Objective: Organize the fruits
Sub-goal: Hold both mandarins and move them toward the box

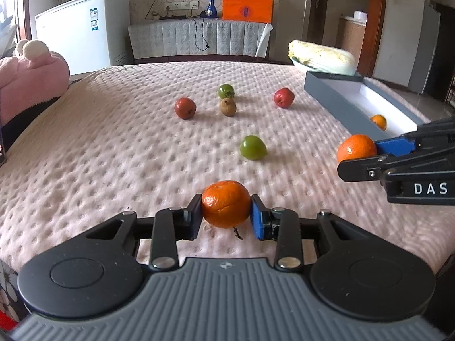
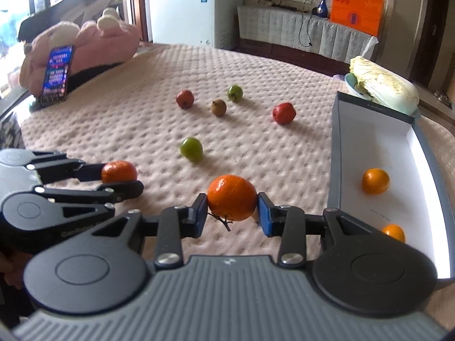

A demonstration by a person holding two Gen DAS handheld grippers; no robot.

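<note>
Tangerine [image 2: 231, 197] pinched in right tongs [image 2: 232, 213]; box [image 2: 339, 153] just to right side. Left tongs [image 1: 226, 213] pinch second tangerine [image 1: 226, 204], farther from box.

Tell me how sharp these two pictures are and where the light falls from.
Left wrist view: the held tangerine is crisp, while the grey box and cabbage smear at the edge. Right wrist view: fruit shadows fall rightward, away from the bright window; the bedspread bows with fisheye.

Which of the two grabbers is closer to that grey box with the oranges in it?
Right. The right gripper, clamping an orange, sits just beside the grey box. The left gripper, holding another orange, is farther out on the bedspread.
</note>
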